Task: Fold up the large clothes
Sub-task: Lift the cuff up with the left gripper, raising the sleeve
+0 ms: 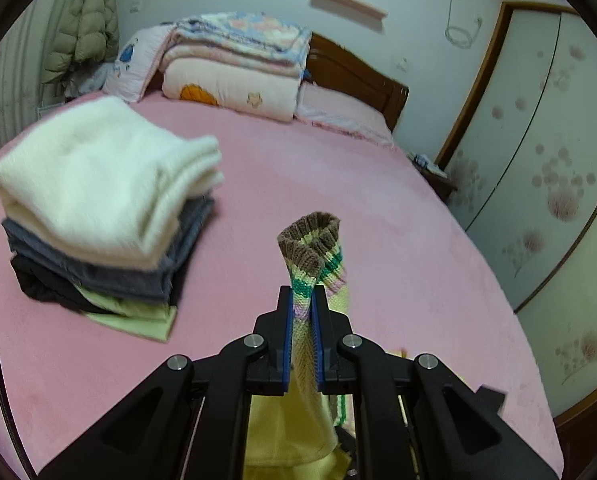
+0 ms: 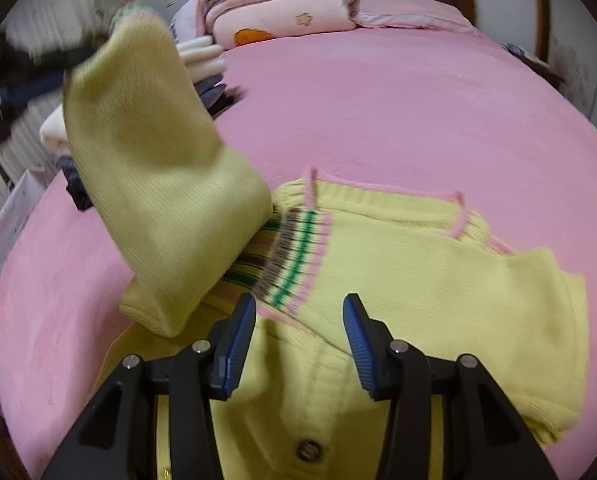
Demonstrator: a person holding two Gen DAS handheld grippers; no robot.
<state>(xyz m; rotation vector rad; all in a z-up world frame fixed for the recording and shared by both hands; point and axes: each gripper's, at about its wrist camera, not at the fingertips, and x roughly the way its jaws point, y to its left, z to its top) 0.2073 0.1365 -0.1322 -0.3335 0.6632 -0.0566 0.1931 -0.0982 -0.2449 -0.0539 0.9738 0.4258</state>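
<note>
A yellow knit cardigan [image 2: 418,280] lies spread on the pink bed [image 2: 378,100], one sleeve [image 1: 304,280] lifted by its striped cuff, pinched in the left gripper [image 1: 302,300]. The right gripper [image 2: 300,312] hovers above it, jaws apart, apparently empty. A stack of folded clothes [image 1: 98,208] sits nearby.

Folded quilts [image 1: 234,68] by headboard [image 1: 358,76]; puffer coat [image 1: 84,24] hanging; wardrobe [image 1: 538,152].

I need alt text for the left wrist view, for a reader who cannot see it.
The left gripper is shut on the striped cuff of a yellow knit sweater, held above a pink bed. A stack of folded clothes lies to the left.
</note>
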